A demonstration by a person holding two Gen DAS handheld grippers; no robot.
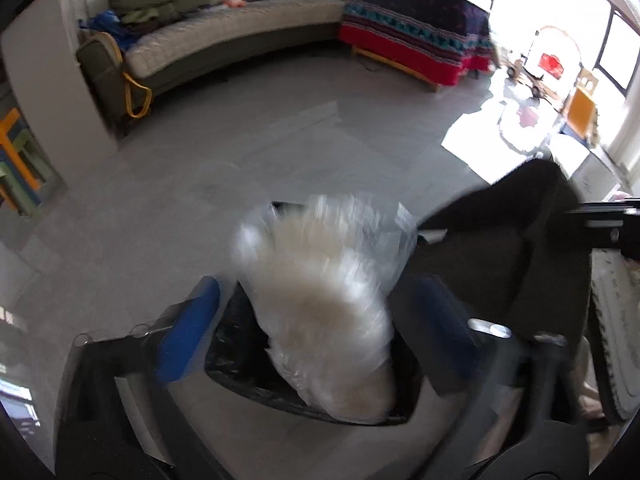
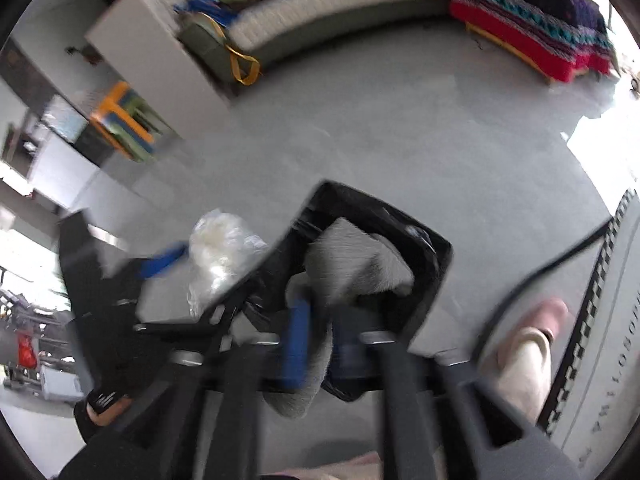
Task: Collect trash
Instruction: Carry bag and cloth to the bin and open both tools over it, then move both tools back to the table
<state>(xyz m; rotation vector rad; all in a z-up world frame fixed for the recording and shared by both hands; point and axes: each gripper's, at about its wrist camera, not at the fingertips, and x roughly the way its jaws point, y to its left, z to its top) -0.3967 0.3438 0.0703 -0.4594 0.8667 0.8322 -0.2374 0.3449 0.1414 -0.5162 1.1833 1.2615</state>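
A crumpled clear plastic bag (image 1: 320, 308) hangs between the blue pads of my left gripper (image 1: 320, 320), over a black bin (image 1: 256, 384) lined with a black bag. The pads stand wide apart and the bag is blurred; I cannot tell whether they touch it. In the right wrist view the same plastic bag (image 2: 220, 252) and the left gripper's blue pad (image 2: 164, 264) sit left of the bin (image 2: 424, 280). My right gripper (image 2: 320, 344) is shut on a grey cloth (image 2: 356, 268) that bulges over the bin's mouth.
Grey floor all round. A curved grey sofa (image 1: 240, 28) and a bench with a red patterned blanket (image 1: 412, 36) stand at the back. A white cabinet (image 1: 48, 68) is left. A person's foot in a pink slipper (image 2: 532, 344) and a black cable (image 2: 552, 264) lie right of the bin.
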